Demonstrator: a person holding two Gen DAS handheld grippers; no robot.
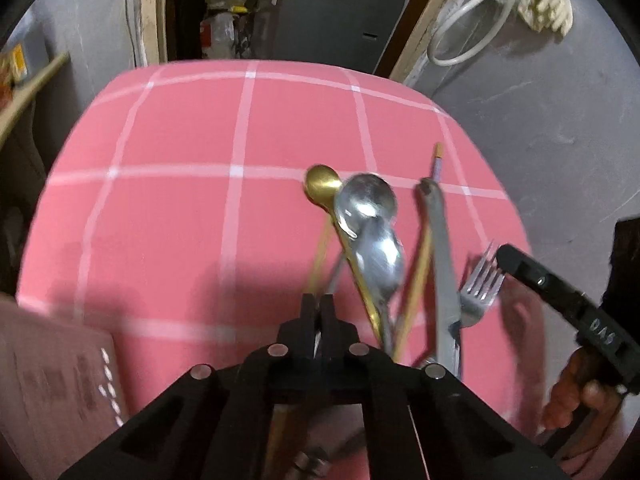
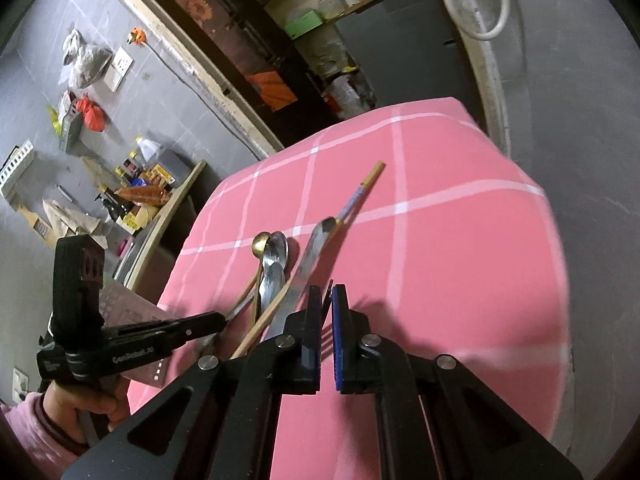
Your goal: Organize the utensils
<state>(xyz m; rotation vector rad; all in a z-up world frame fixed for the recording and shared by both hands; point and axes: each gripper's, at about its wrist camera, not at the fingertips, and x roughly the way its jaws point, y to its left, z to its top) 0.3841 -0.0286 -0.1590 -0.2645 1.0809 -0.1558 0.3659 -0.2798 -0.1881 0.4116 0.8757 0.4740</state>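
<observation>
left gripper (image 1: 320, 308): fingers nearly together over pink tablecloth (image 1: 180, 200)
utensils: gold spoon (image 1: 320, 184), silver spoons (image 1: 368, 208), fork (image 1: 480, 288) bunched

"DA5" on the right gripper (image 1: 568, 304) body, blurred lettering on the left gripper (image 2: 218, 322) arm

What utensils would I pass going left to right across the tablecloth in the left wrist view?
Gold spoon → silver spoons → grey-handled knife → fork. The chopsticks cross under the others, so they are left out.

Pink white-checked tablecloth (image 1: 180, 208); gold spoon (image 1: 322, 186); silver fork (image 1: 480, 284).
</observation>
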